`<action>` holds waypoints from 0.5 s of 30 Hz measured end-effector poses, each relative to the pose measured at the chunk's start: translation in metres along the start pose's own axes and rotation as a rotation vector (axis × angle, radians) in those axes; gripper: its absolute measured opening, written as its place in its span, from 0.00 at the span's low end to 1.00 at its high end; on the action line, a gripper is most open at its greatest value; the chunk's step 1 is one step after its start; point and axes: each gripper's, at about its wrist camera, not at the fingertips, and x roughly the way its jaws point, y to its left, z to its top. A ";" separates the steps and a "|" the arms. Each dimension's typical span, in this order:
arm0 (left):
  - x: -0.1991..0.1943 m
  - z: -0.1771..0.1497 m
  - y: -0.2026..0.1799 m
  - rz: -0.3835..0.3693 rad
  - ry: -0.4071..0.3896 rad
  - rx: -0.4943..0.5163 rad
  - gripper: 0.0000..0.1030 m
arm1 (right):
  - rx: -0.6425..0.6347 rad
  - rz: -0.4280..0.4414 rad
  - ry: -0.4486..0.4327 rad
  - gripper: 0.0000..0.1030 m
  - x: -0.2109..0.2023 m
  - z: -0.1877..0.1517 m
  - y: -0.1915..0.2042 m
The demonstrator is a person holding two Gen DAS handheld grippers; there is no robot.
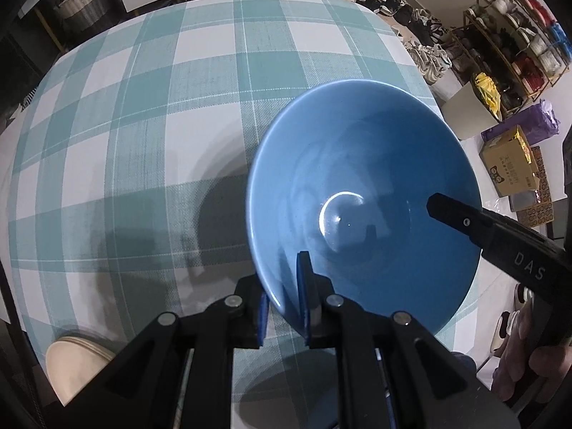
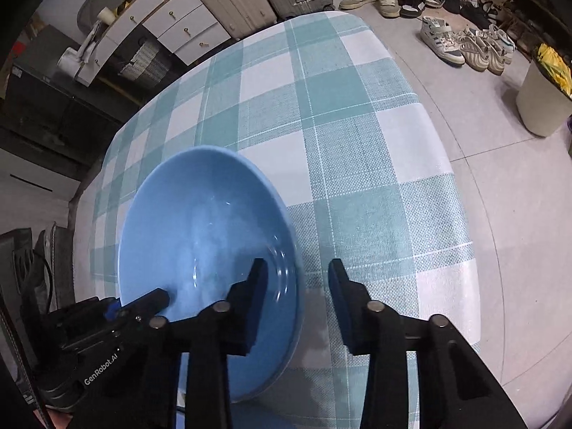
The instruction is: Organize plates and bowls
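I'm pinching the bowl (image 1: 361,193) rim at 7 o'clock with my left gripper (image 1: 282,307); my right gripper (image 2: 298,300) is straddling its 4 o'clock rim, jaws apart, pads not touching.

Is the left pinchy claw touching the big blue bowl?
Touching. In the left wrist view the left gripper has its blue pads shut on the rim of the glossy blue ceramic bowl, one pad inside, one outside.

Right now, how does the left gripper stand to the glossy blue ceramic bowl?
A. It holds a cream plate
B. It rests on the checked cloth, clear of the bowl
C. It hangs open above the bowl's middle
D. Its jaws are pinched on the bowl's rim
D: in the left wrist view the left gripper has one finger inside and one outside the wall of the glossy blue ceramic bowl, closed on its near rim.
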 end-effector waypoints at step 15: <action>-0.019 -0.004 0.010 -0.008 -0.055 -0.022 0.11 | -0.067 -0.036 -0.057 0.15 -0.021 -0.010 0.020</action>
